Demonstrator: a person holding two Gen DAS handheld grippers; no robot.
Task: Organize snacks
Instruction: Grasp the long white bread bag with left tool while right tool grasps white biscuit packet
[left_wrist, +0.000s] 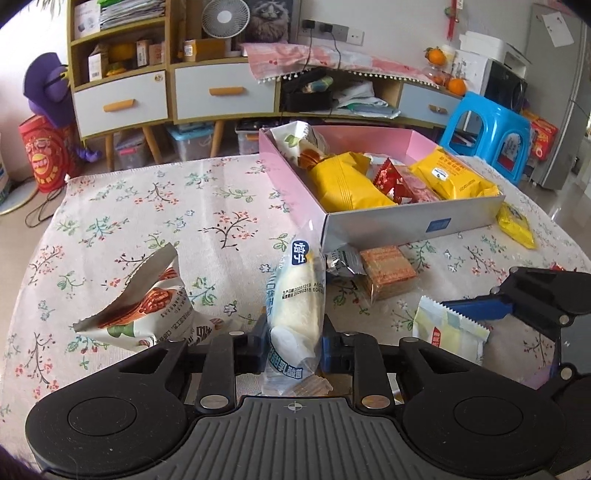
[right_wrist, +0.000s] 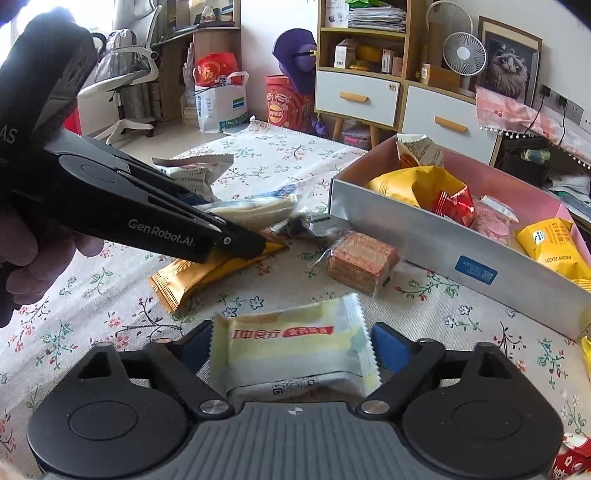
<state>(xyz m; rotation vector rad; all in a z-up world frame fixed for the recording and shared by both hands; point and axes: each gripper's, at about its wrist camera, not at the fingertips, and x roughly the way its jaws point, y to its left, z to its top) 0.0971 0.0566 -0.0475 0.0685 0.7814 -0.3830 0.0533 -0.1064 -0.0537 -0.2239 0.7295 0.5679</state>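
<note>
left gripper fingers clamped on white cream bun packet; right gripper fingers spread around pale yellow packet, contact unclear.

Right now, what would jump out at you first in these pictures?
The left gripper pinching a white cream-roll packet upright above the flowery tablecloth. Next, the pink box behind it, packed with yellow and red snacks. The right gripper straddles a pale yellow packet.

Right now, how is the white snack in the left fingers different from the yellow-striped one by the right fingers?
The white cream snack is long, in a clear wrapper; the yellow-striped packet is squarish and opaque. The white cream snack is pinched by the left gripper; the yellow-striped packet sits between the right gripper's wider fingers, maybe untouched. Both are outside the pink box.
</note>
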